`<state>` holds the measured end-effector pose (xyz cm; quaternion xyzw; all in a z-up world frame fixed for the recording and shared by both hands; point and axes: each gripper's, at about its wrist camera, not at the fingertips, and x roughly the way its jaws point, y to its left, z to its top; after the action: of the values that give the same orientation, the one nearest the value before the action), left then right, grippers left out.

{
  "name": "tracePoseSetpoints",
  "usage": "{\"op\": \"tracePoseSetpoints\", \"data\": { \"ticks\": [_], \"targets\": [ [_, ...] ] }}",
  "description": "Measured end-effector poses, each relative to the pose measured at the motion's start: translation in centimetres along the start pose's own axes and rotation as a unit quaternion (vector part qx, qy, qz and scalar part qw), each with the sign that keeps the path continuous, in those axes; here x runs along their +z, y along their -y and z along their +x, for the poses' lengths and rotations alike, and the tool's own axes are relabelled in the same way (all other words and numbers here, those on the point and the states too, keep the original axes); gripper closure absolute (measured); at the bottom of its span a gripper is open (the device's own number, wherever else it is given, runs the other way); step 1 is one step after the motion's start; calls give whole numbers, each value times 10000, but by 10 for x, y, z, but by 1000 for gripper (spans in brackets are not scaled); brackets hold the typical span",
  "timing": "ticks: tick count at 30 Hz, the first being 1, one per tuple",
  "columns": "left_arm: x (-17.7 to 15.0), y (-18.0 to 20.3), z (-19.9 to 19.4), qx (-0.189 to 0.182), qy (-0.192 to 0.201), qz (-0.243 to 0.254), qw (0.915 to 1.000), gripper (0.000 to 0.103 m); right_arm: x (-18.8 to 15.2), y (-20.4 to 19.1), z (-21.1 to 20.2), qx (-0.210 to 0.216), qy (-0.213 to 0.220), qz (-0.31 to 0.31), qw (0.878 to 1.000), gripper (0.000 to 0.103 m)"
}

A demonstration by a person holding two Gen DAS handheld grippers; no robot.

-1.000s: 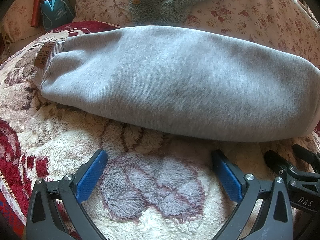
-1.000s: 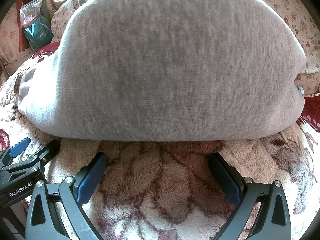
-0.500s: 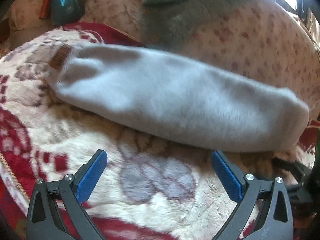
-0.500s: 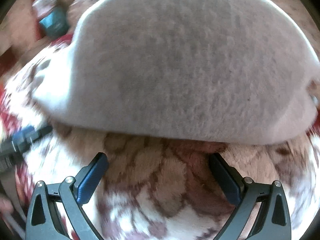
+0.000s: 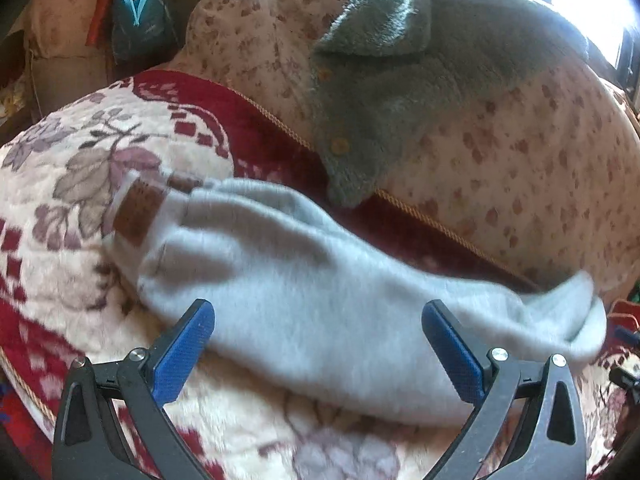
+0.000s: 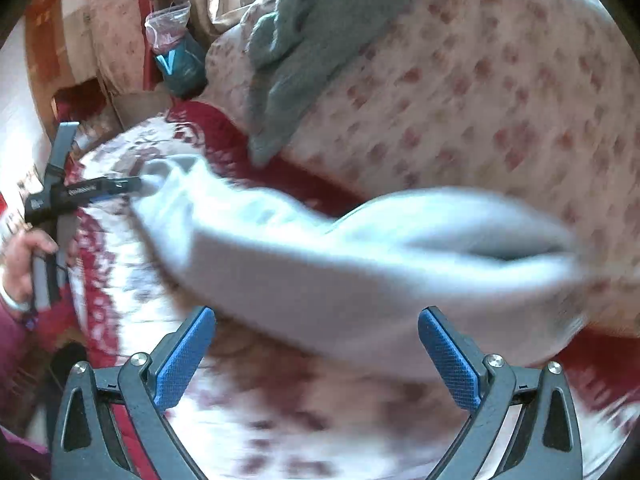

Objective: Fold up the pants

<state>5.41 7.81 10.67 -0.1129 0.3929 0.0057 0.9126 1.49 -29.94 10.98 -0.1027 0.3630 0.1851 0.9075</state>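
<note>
The grey pants [image 5: 320, 300] lie folded into one long bundle across the floral fleece blanket [image 5: 80, 168], with a brown waistband label [image 5: 138, 210] at the left end. My left gripper [image 5: 316, 312] hovers open just short of the bundle's near edge, with nothing between its blue pads [image 5: 184, 344]. My right gripper [image 6: 316, 316] is also open and holds nothing, facing the grey pants [image 6: 360, 272] from the near side. The right wrist view is motion-blurred. In it the left gripper [image 6: 96, 184] sits beside the waistband end, held by a hand [image 6: 24, 256].
A grey-green fleece garment [image 5: 400, 80] is draped over a floral cushion [image 5: 520, 152] behind the pants. A teal packet [image 5: 140, 20] stands at the back left. The blanket's red border [image 5: 256, 132] runs between the pants and the cushion.
Both grippers have drawn back and up from the pants, so the bundle looks smaller and more of the cushion shows. The bundle itself looks unmoved, and both grippers stay open.
</note>
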Motion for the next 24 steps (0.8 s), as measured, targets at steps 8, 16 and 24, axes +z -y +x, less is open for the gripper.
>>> {"op": "tracePoseSetpoints", "data": {
  "ticks": [8,16,24],
  "targets": [
    [34,3,32,-72,-128,-91,9999,0,20,42,10,430,-53,-212,9988,0],
    [46,-2,75,186,-526,-153,9983,0,11,10,39,510,-544,-1290,9888,2],
    [22,-17,75,291,-866,-131,9957,30,-22,-3,48,436,-1074,-1532,9814,42]
  ]
}}
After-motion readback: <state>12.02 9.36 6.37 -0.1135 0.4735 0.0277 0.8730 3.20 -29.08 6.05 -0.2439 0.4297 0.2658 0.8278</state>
